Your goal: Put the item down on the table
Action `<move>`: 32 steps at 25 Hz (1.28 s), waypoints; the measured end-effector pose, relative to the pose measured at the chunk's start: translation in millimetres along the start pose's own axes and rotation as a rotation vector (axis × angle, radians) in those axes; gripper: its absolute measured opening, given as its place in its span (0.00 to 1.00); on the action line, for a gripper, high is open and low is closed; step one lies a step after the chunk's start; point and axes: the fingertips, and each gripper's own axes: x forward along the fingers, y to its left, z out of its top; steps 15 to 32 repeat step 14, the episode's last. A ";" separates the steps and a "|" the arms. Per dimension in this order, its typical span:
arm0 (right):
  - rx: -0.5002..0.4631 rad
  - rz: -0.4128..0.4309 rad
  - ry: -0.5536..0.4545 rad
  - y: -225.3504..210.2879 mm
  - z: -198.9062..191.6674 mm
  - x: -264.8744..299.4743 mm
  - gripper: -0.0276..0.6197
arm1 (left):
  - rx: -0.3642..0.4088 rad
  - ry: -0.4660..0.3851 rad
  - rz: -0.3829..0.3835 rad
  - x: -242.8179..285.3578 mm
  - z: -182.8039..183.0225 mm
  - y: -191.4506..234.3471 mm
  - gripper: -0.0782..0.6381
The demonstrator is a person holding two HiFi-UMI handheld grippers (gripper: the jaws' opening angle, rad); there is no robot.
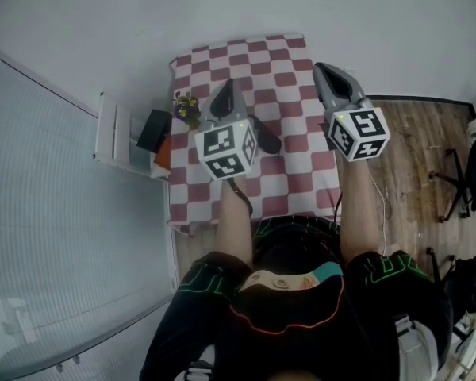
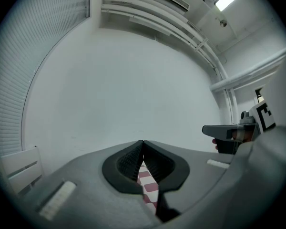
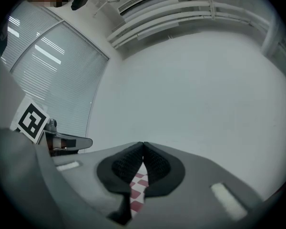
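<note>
Both grippers hang raised above a table under a red-and-white checked cloth [image 1: 293, 62]. My left gripper [image 1: 228, 86] is over the cloth's left half, and its black ribbed pads [image 2: 131, 161] meet at the tip with nothing between them. Over the right edge, my right gripper [image 1: 323, 68] is shut and empty too, its pads [image 3: 155, 163] touching. Each gripper view looks at a bare white wall, with only a sliver of checked cloth [image 2: 148, 185] [image 3: 137, 190] showing below the jaws. No held item shows in any view.
A small pot of yellow and purple flowers [image 1: 186, 108] stands at the table's left edge. Beside it are a black box [image 1: 154, 130] and something orange [image 1: 163, 154]. A white radiator [image 1: 111, 129] lines the left wall. Wooden floor and a chair base [image 1: 452, 182] lie to the right.
</note>
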 end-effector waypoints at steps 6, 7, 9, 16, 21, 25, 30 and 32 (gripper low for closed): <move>-0.011 -0.005 0.017 -4.5 -6.9 2.7 0.05 | -0.002 0.006 0.002 4.4 -4.0 -0.3 0.12; -0.011 -0.008 0.021 -5.8 -9.2 2.7 0.05 | -0.004 0.007 0.004 4.5 -4.9 0.2 0.12; -0.009 -0.011 0.027 -8.1 -12.3 2.0 0.05 | -0.005 0.009 0.007 4.7 -5.6 0.1 0.12; -0.009 -0.010 0.019 -11.7 -11.2 0.9 0.05 | -0.002 0.007 0.005 7.0 -5.7 -3.2 0.12; -0.009 -0.010 0.019 -11.7 -11.2 0.9 0.05 | -0.002 0.007 0.005 7.0 -5.7 -3.2 0.12; -0.009 -0.010 0.019 -11.7 -11.2 0.9 0.05 | -0.002 0.007 0.005 7.0 -5.7 -3.2 0.12; -0.009 -0.010 0.019 -11.7 -11.2 0.9 0.05 | -0.002 0.007 0.005 7.0 -5.7 -3.2 0.12; -0.009 -0.010 0.019 -11.7 -11.2 0.9 0.05 | -0.002 0.007 0.005 7.0 -5.7 -3.2 0.12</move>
